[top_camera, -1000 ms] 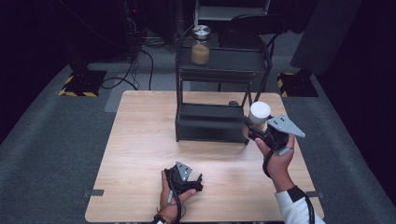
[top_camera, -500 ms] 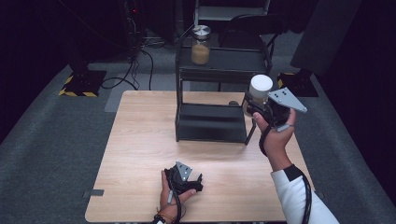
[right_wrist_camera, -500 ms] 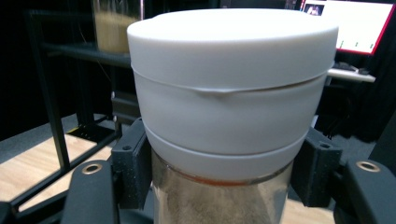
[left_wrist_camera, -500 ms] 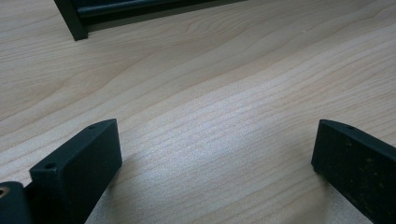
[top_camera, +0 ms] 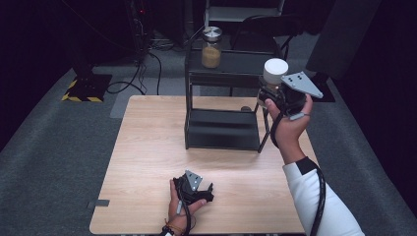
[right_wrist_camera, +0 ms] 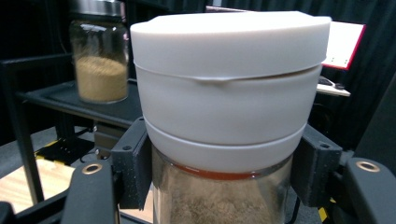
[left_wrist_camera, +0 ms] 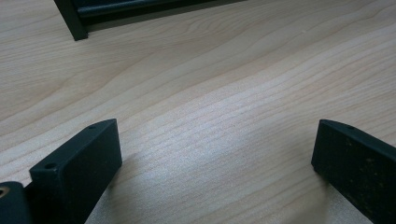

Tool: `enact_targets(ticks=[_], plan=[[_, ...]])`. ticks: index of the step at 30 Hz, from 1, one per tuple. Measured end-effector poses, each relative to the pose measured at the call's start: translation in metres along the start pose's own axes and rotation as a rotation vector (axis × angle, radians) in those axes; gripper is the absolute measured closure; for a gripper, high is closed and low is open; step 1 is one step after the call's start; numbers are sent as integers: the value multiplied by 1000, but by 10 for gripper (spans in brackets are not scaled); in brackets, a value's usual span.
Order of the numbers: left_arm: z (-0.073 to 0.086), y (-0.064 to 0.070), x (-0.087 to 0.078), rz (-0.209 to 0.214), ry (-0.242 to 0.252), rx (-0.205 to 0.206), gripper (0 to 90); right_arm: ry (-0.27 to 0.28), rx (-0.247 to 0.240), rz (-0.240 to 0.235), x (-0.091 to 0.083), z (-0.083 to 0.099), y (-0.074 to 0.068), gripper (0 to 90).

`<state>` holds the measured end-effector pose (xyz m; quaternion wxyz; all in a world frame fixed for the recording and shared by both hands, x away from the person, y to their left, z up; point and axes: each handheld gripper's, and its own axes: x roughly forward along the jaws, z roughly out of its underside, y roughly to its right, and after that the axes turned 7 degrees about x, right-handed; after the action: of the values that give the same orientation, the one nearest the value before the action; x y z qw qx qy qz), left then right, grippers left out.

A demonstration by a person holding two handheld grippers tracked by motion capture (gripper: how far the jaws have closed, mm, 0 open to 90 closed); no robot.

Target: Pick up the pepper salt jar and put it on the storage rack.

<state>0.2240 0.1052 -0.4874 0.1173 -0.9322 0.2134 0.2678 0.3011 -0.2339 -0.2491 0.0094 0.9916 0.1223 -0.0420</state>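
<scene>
Work in hand: the right tongs [top_camera: 268, 93] are carrying a white-capped jar [top_camera: 274, 73] up beside the black shelf rack [top_camera: 223, 93], probably for its top tier.
Jar's place: it is hanging in the air at the rack's right end, level with the top tier, well above the surface [top_camera: 147, 162].
Right tongs: they are clamping the jar's glass body [right_wrist_camera: 219, 200] just under the white cap [right_wrist_camera: 229, 60].
Left tongs: the left tongs [top_camera: 194, 189] are resting on the near surface, spread wide and holding nothing.
Neighbour: a metal-lidded jar [top_camera: 212, 46] of tan grains is standing at the left of the top tier.
Handling: the jar is looking rigid, smooth, breakable and fairly weighty with powder; gripping the glass below the cap seems safest, since the cap could loosen.
</scene>
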Motion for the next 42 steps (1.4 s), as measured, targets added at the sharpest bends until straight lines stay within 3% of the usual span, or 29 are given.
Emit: enact_targets(ticks=[19,34,42], plan=[[0,0,0,0,0,1,12,39,6,54,16,-35,-10,341],[0,1,0,-2,1,-2,13,46,24,157,44,-54,-24,341],[0,1,0,-1,1,-1,13,41,51,181,64,-58,-26,341]])
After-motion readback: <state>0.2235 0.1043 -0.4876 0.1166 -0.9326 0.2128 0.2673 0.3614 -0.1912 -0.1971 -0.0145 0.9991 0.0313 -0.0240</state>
